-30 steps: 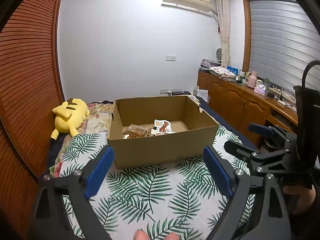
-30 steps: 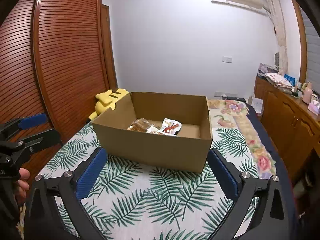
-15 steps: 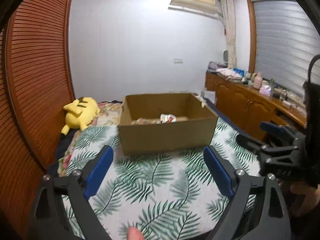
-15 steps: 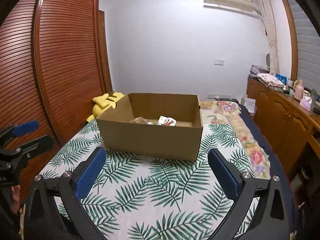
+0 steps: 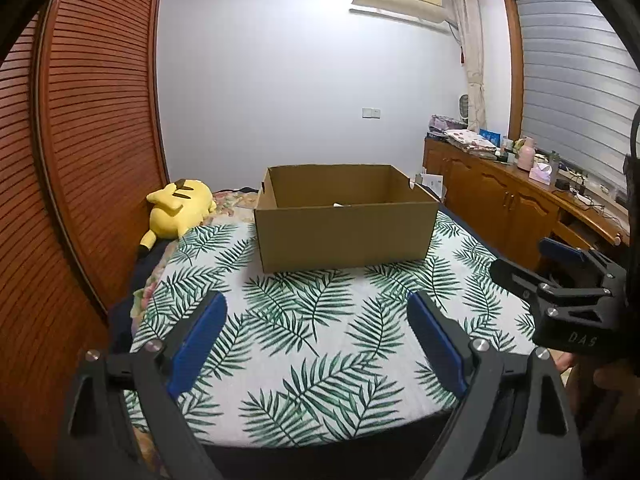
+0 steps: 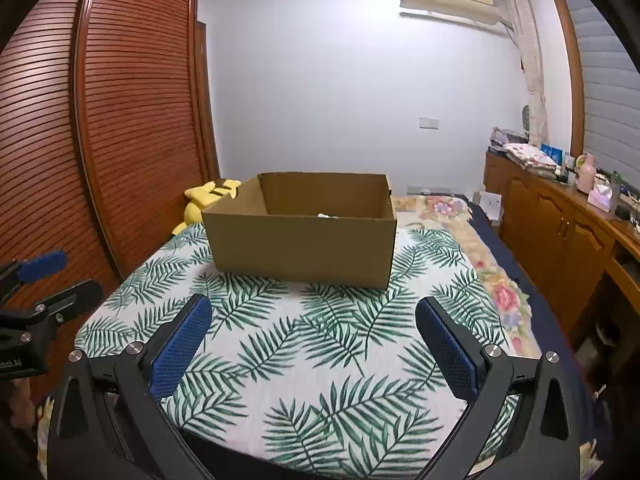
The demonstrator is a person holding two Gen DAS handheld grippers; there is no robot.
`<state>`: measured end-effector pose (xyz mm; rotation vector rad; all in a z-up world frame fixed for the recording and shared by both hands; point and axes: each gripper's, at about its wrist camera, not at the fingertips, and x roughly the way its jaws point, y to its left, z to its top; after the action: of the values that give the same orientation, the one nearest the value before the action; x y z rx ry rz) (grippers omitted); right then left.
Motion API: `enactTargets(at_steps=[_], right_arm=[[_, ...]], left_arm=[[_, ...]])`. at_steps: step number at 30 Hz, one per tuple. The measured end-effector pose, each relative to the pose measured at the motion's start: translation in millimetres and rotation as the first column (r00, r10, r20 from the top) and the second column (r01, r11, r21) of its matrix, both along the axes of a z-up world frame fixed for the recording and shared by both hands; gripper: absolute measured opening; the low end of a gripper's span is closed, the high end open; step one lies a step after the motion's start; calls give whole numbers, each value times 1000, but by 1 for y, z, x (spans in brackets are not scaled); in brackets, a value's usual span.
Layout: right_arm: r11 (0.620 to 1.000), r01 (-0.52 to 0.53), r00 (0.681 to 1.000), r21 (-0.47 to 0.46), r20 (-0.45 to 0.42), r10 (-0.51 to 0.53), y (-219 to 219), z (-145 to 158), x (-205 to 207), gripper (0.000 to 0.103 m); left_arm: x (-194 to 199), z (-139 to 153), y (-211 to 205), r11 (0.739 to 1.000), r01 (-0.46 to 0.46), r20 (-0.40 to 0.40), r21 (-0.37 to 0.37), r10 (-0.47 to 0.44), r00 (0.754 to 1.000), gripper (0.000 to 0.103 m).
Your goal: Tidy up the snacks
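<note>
Snacks [image 5: 339,205] are barely peeking above the cardboard box [image 5: 344,236] rim at twelve o'clock; bare leaf-print bedspread [image 5: 320,340] is lying before both spread, empty grippers, left [image 5: 318,336] and right [image 6: 314,340], lettered "DAS".

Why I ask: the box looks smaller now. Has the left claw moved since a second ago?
Yes. The left claw has backed away from the cardboard box: more leaf-print bedspread and the bed's near edge now show.
</note>
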<state>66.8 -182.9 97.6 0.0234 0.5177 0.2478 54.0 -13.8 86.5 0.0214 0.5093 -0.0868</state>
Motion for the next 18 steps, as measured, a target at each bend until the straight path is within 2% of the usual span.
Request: enactTargets(at_steps=[18], right_arm=[[999, 34, 999, 16, -6, -34, -13, -7, -13, 103]], left_arm=[[-5, -8, 1, 1000, -7, -10, -3, 7, 1000, 93]])
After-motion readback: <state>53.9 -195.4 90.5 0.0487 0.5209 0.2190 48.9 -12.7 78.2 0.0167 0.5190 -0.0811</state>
